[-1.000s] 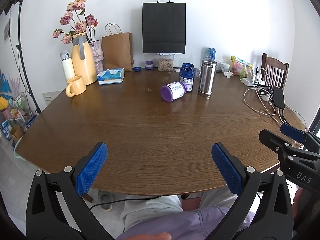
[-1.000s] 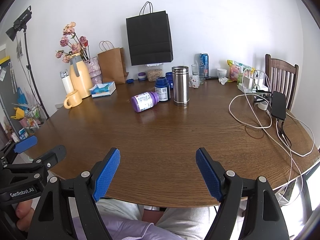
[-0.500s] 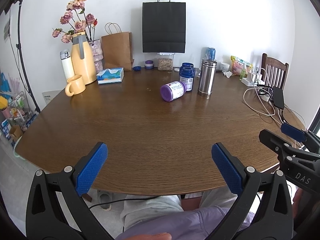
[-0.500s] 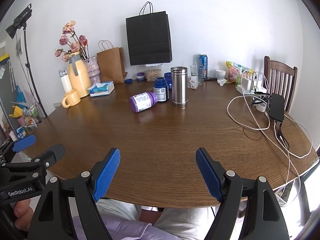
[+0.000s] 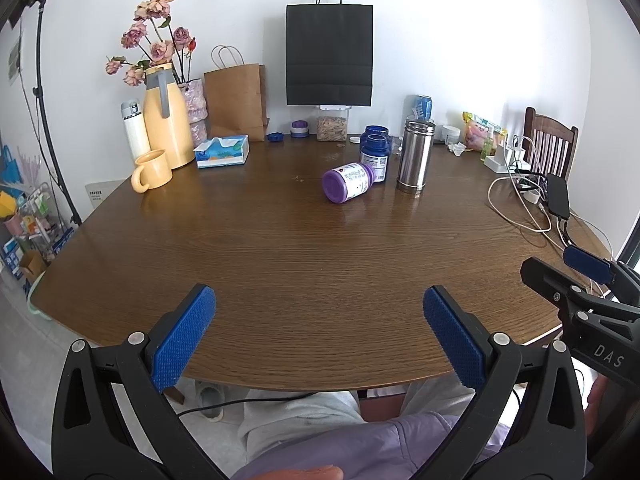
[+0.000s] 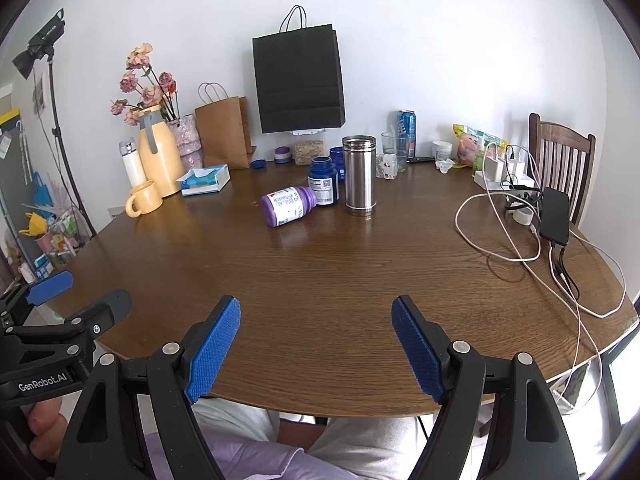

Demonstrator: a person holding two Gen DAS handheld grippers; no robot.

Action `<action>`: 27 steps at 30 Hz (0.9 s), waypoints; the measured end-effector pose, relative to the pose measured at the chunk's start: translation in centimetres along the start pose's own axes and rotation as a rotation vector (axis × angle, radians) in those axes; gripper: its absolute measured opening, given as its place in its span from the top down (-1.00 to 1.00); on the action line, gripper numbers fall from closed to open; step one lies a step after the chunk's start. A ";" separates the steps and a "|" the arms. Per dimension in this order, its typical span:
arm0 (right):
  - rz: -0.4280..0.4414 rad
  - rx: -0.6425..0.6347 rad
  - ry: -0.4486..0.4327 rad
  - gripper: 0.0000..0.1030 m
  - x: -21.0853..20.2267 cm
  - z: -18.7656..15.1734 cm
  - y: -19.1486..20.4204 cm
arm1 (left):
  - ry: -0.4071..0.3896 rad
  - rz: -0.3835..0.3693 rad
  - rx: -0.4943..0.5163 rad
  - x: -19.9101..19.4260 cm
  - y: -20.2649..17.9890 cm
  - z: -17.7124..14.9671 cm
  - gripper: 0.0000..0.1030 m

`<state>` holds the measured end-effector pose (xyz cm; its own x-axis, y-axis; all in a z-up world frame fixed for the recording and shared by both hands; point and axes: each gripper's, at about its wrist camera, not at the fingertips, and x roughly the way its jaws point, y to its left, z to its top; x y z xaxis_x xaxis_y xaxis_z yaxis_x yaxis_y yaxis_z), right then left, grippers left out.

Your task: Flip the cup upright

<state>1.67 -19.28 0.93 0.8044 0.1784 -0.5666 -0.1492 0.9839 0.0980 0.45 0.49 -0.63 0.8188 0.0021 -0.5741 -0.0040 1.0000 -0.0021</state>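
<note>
Left wrist view shows the left gripper (image 5: 319,330) at the bottom of the frame, its blue pads (image 5: 183,336) spread wide with nothing between them, hanging over the near edge of the table (image 5: 280,260). The right gripper (image 6: 316,338) fills the bottom of the right wrist view, likewise wide and empty.

The steel cup (image 5: 415,157) stands right of centre in the upper half of the left wrist frame, well apart from both grippers. Its long axis is vertical. In the right wrist view the cup (image 6: 360,176) sits just above centre, a ribbed band at its top end and a narrow ring at its foot; whether the top end is open or closed cannot be told.

Just left of the cup a purple bottle (image 5: 349,181) lies on its side, round end toward the camera, its far end against an upright blue bottle (image 5: 375,156). At upper left stand a yellow mug (image 5: 151,169), a yellow jug (image 5: 165,132) and a tissue box (image 5: 222,151). Cables (image 6: 520,240) and a dark phone (image 6: 555,216) lie at the right edge, in front of a chair (image 6: 562,160).
</note>
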 end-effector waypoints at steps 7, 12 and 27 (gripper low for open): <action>0.001 0.000 0.003 -0.59 0.0 0.0 0.0 | 0.007 -0.005 -0.001 0.2 0.0 -0.2 -1.00; 0.028 -0.004 -0.004 -0.59 0.5 0.1 -0.1 | 0.003 0.004 0.015 1.0 0.0 0.1 -1.00; 0.157 -0.077 -0.042 -0.59 5.7 3.4 -0.5 | 0.084 0.002 -0.011 6.8 0.5 3.0 -1.00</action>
<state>8.30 -18.73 0.36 0.7911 0.3311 -0.5143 -0.3168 0.9411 0.1185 7.76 1.00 -2.04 0.7680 0.0032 -0.6405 -0.0123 0.9999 -0.0098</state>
